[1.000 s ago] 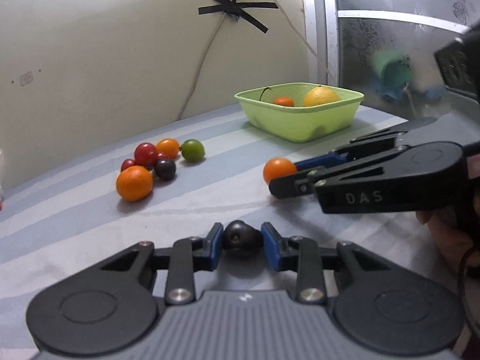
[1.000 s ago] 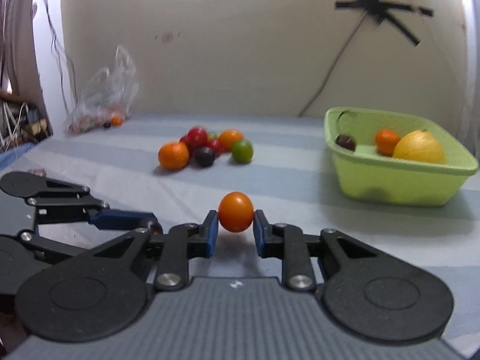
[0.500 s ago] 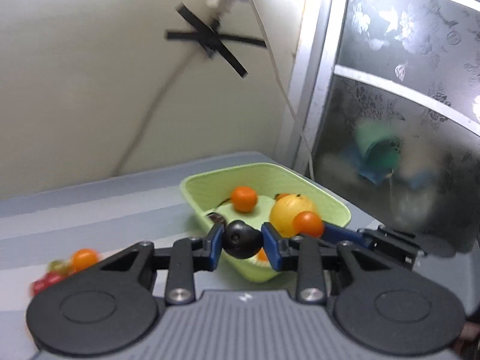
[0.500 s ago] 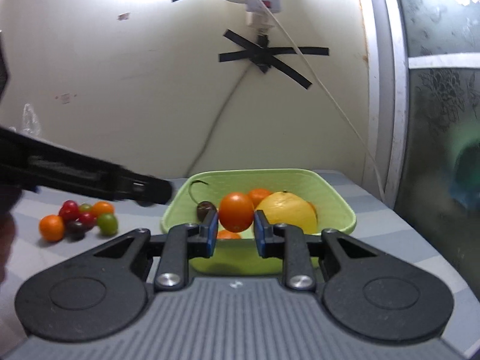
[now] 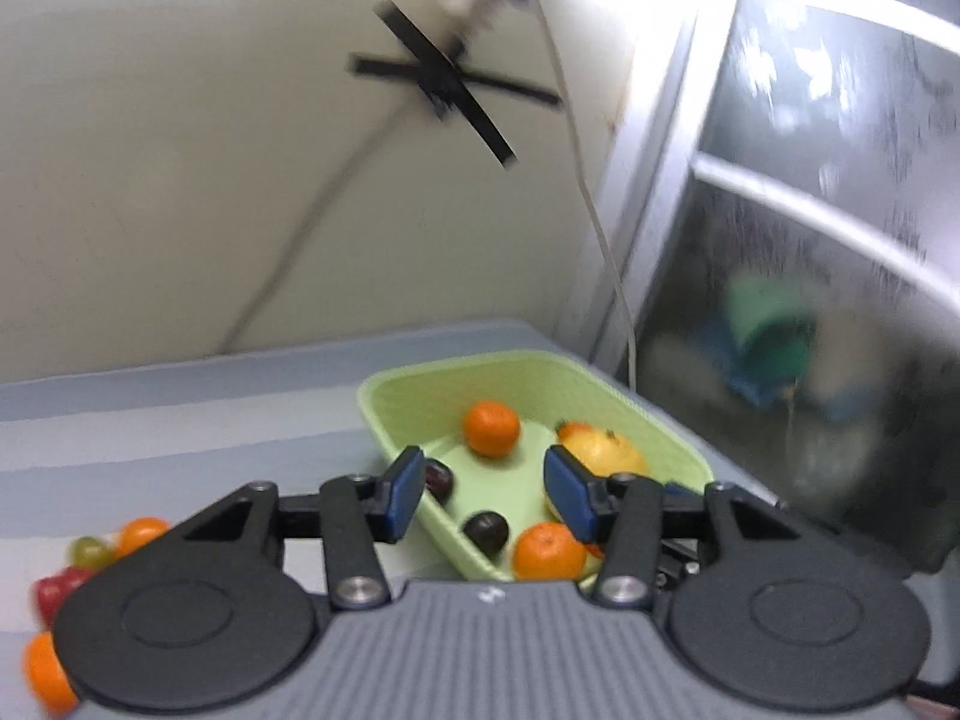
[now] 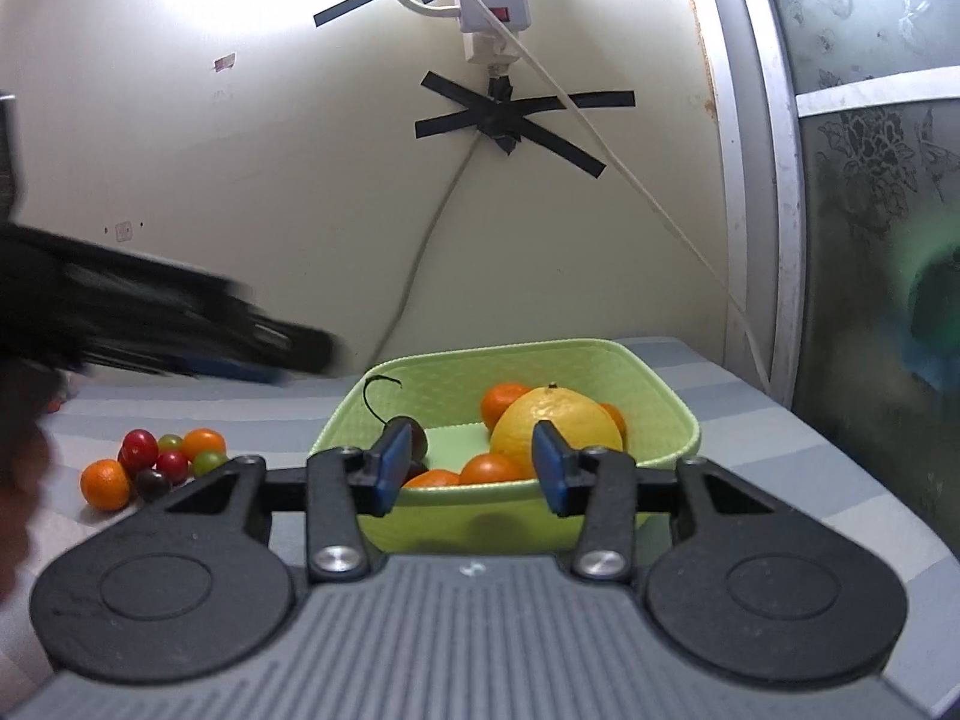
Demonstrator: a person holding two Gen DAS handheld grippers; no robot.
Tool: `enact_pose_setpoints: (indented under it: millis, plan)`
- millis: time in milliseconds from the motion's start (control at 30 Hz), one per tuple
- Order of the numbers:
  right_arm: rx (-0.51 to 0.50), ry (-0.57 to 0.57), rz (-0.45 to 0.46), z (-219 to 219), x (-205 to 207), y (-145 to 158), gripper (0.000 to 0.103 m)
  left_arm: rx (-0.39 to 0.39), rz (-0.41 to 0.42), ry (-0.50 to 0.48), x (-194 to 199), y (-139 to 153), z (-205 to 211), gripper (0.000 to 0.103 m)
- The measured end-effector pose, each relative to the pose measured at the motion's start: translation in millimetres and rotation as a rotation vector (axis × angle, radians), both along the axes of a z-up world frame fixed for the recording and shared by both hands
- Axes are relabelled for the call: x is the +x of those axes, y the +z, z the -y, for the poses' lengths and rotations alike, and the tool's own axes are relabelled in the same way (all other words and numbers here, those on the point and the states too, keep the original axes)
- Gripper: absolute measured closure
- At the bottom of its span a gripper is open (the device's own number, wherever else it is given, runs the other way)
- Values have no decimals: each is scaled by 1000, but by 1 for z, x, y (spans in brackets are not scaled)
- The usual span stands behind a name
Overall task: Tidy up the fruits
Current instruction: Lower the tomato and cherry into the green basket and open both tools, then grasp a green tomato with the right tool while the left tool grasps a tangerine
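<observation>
Now both claws stand with jaws spread and nothing between them. The left gripper (image 5: 485, 495) hangs over the near corner of the green basket (image 5: 384, 414), which holds an orange (image 5: 492, 428), a large yellow citrus (image 5: 606, 450), two dark fruits and another orange (image 5: 549, 549) at the near end. The right gripper (image 6: 471, 468) faces the basket (image 6: 672, 408) from its long side, just short of the near wall.

What the next pick turns on is the loose pile (image 6: 159, 462) of small fruits on the striped cloth (image 6: 780, 468): it lies well to the left of the basket and of both claws. In the left wrist view it sits low at the left edge (image 5: 90, 558), blurred, so the count is uncertain. The left gripper looks the nearer of the two, and would need to swing left and down to reach it.
</observation>
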State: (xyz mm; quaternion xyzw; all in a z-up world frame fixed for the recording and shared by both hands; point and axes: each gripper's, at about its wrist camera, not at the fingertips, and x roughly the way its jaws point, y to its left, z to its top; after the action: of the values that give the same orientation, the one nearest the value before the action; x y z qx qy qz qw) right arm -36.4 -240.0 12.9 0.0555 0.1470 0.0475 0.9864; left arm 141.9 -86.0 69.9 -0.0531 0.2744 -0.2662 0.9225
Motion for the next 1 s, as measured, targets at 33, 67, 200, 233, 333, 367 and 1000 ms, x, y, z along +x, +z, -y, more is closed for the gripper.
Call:
enact_pose_setpoints:
  millis: [33, 67, 200, 233, 333, 367, 1000]
  plan:
    - [2, -3, 7, 1, -1, 0, 56, -19, 7, 21, -4, 4, -12, 58]
    - [5, -7, 12, 2, -2, 0, 56, -36, 14, 46, -10, 8, -26, 58]
    - [10, -13, 37, 2, -11, 1, 56, -41, 47, 210, -42, 14, -94, 58]
    - [5, -13, 45, 0, -13, 1, 56, -26, 49, 261, -50, 12, -111, 58]
    - [-37, -13, 72, -6, -16, 1, 56, 26, 19, 384, -71, 0, -150, 58]
    - [-54, -11, 80, -10, -18, 1, 56, 47, 6, 413, -78, -6, -159, 58]
    - [-35, 343, -198, -113, 47, -2, 56, 176, -51, 324, -55, -57, -132, 45]
